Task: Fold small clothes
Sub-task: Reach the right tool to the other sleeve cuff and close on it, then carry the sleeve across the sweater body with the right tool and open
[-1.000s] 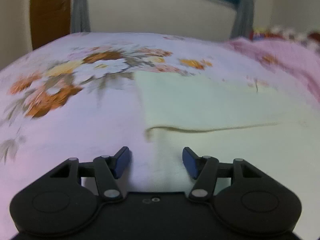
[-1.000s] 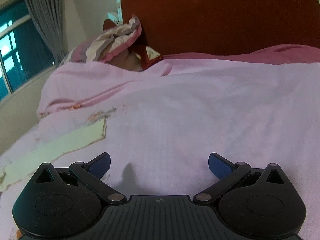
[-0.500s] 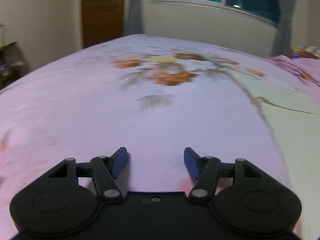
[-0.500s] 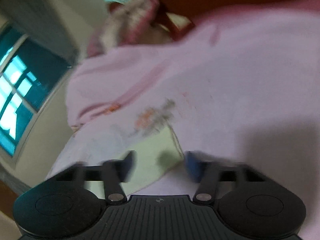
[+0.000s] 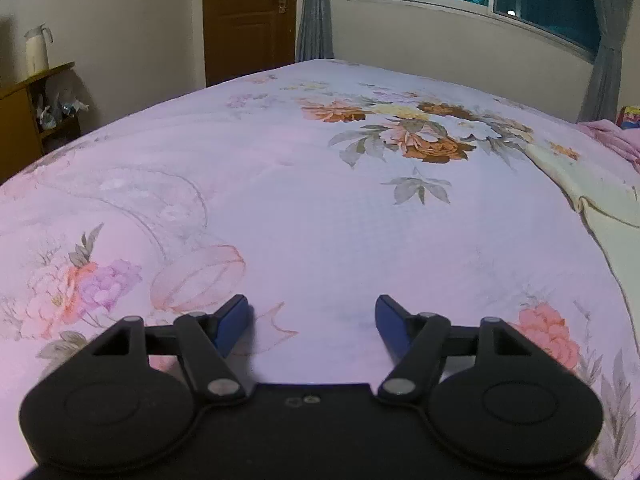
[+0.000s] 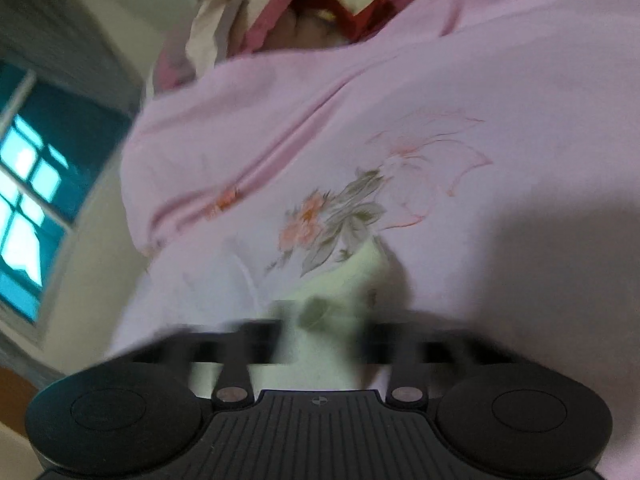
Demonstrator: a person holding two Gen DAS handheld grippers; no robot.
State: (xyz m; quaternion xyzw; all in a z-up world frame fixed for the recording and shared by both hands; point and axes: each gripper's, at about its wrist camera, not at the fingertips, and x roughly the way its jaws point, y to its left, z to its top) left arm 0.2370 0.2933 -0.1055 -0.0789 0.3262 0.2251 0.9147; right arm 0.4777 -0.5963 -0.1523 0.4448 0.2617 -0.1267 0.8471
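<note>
A pale cream-yellow garment (image 5: 600,208) lies flat on the pink floral bedspread (image 5: 304,208), at the far right edge of the left wrist view. My left gripper (image 5: 312,320) is open and empty, low over bare bedspread, well left of the garment. In the right wrist view a corner of the same cream garment (image 6: 332,300) sits between the fingers of my right gripper (image 6: 320,344). The fingers are smeared by motion blur, so I cannot tell whether they grip the cloth.
A folded pink blanket (image 5: 612,136) lies at the far right of the bed. A wooden shelf (image 5: 36,112) with a white jug stands at the left, a door and window behind. Pillows (image 6: 256,20) lie against a red-brown headboard.
My left gripper swung left, off the garment, and now faces bare bedspread. My right gripper moved left and down onto the garment's corner, and its fingers have drawn closer together.
</note>
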